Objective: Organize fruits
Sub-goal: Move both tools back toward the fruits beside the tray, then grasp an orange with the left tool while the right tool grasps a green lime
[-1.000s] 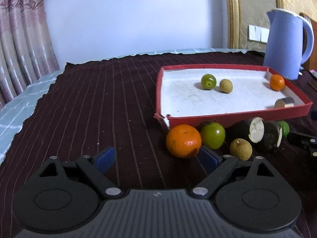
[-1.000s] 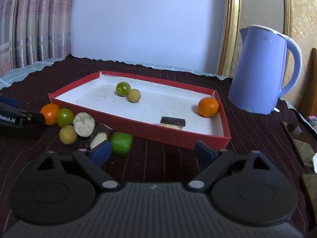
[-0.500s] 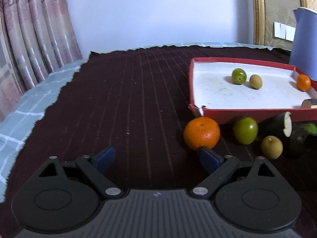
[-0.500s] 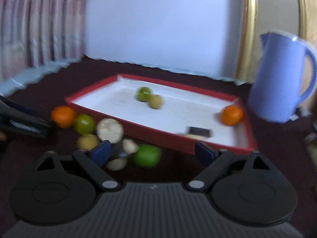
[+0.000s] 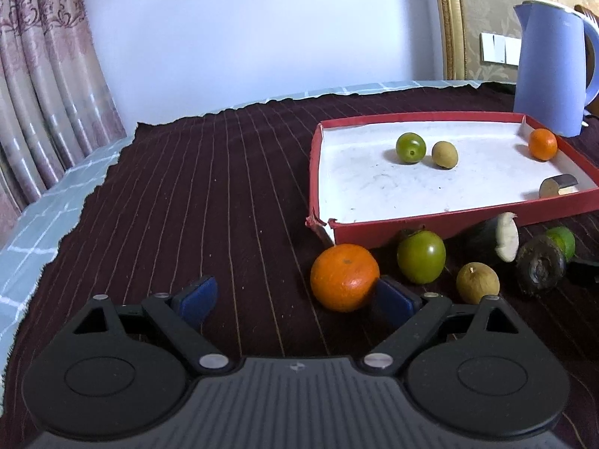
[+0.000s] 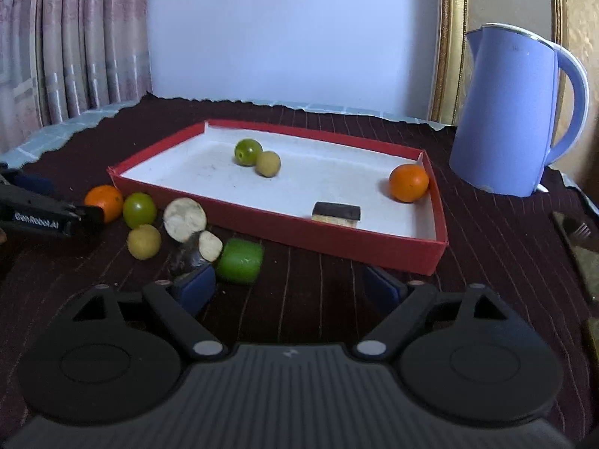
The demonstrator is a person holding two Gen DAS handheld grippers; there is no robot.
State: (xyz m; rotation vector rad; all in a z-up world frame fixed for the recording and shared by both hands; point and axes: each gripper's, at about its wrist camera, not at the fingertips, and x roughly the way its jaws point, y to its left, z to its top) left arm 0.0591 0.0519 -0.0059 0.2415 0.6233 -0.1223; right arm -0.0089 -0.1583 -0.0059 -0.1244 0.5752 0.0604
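Note:
A red tray point(image 5: 430, 220) point(image 6: 284, 224) with a white floor holds a green fruit point(image 5: 410, 148), a tan fruit point(image 5: 444, 154), a small orange point(image 5: 542, 144) and a dark cut piece point(image 5: 558, 185). In front of it on the cloth lie a large orange point(image 5: 344, 277) point(image 6: 104, 202), a green fruit point(image 5: 421, 257), a tan fruit point(image 5: 477, 283), dark cut pieces point(image 5: 498, 235) and a green piece point(image 6: 240, 261). My left gripper point(image 5: 295, 297) is open, its right finger beside the large orange. My right gripper point(image 6: 288, 286) is open and empty, near the green piece.
A blue kettle point(image 5: 550, 71) point(image 6: 513, 112) stands behind the tray's right end. The dark striped cloth point(image 5: 206, 194) ends at a pale checked table edge point(image 5: 45, 209) on the left. Curtains hang at the far left. Flat objects point(image 6: 576, 239) lie at the right.
The left gripper has swung back towards the tray, with the large orange now just inside its right finger. The right gripper has steadied and moved closer to the green piece.

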